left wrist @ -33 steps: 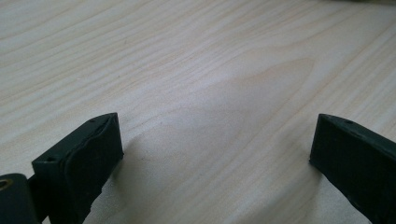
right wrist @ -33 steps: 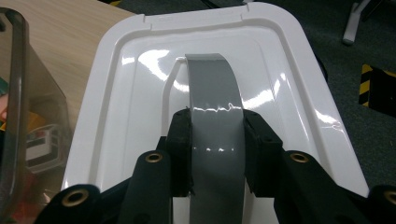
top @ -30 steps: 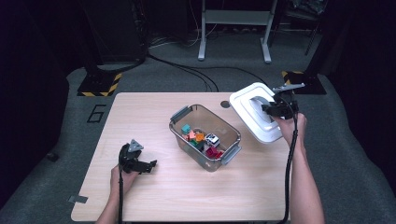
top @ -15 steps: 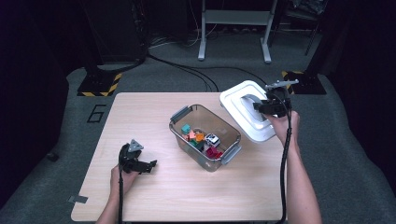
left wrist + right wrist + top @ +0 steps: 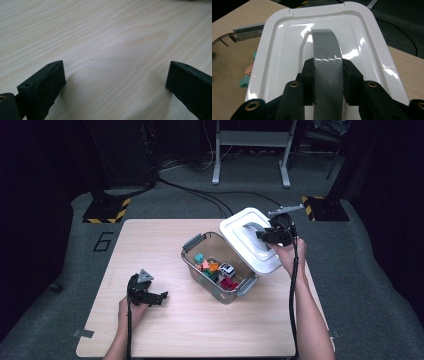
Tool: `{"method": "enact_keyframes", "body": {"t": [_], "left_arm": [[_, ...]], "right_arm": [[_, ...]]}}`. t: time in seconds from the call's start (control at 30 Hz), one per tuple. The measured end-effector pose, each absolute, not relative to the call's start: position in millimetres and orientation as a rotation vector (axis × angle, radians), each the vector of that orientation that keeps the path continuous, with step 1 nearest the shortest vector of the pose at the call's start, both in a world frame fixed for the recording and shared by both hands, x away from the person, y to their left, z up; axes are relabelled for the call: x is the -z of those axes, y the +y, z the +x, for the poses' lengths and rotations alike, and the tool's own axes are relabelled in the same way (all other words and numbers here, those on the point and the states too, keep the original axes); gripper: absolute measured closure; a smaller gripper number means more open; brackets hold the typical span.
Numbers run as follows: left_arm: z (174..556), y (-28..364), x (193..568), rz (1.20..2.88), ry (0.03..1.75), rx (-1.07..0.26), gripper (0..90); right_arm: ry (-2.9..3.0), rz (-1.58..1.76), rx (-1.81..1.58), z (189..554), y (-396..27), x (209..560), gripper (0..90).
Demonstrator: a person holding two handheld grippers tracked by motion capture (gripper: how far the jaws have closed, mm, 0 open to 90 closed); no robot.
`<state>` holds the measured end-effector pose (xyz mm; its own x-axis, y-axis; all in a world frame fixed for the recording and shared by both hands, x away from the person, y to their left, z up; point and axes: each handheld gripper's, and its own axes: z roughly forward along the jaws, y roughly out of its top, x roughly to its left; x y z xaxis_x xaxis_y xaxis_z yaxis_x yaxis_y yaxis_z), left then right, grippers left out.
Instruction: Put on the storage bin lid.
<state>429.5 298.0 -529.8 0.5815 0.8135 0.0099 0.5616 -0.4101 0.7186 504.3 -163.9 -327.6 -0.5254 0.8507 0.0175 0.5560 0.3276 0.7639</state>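
The left gripper (image 5: 162, 296) rested on the table (image 5: 150, 245), jaws wide and empty. The box (image 5: 192, 265) held small toys (image 5: 216, 270). The right gripper (image 5: 328, 72) pinched the lid (image 5: 240, 222) by its grey handle (image 5: 327, 47), tilted over the box's right end; lowered skewed, it might catch the rim.

Near the middle of the table (image 5: 165, 340), slightly right: an open box (image 5: 191, 244), with small toys (image 5: 217, 270) inside. At its far right, over the box's far-right corner and tilted: the lid (image 5: 250, 251), its handle (image 5: 328, 62) clamped between the right gripper (image 5: 267, 234) jaws. Well apart, at the near left of the table: the left gripper (image 5: 150, 296), jaws wide, low over bare tabletop. Beyond the far edge, on the floor: cables (image 5: 200, 195) and a stand (image 5: 250, 150).
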Motion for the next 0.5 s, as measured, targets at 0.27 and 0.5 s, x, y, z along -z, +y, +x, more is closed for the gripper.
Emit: {"method": "enact_keyframes", "body": {"t": [0.27,0.5], "left_arm": [[430,298,530,2.134,1.086,-0.474,2.2],[430,298,530,2.127,1.09,-0.474,2.2]], "right_arm": [[2.233,1.245,-1.047,499,-145,327,66.9],[2.259,1.214,-1.056,496,-133,331,66.9]]}}
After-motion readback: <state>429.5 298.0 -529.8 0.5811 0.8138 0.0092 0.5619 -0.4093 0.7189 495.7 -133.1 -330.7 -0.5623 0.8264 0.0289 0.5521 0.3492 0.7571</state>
